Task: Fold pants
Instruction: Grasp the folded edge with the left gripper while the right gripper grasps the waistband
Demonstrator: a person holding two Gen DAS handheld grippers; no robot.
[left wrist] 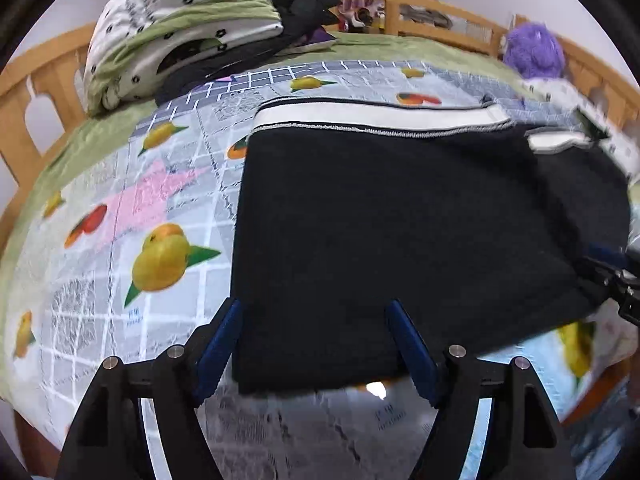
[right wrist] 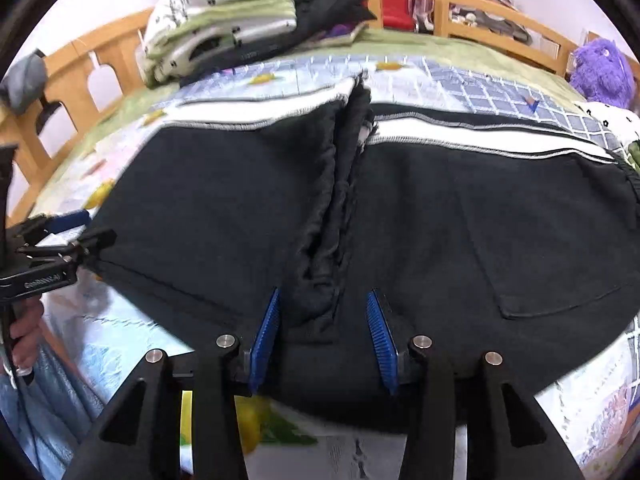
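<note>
black fleece pants with white waistband [left wrist: 400, 232] folded on fruit-print bed quilt [left wrist: 160, 208] | left gripper [left wrist: 314, 346], right gripper [right wrist: 322, 338] both spread over near edge, nothing pinched | risk: bunched centre seam [right wrist: 336, 208] slips, fold goes uneven

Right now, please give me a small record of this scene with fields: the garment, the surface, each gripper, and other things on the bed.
garment: black pants with white side stripe, lying flat, partly folded
surface: fruit-print quilt on a wooden-railed bed
left gripper: open, at the pants' near edge
right gripper: open, straddling the bunched middle fold
other things: folded bedding, purple plush toy
</note>
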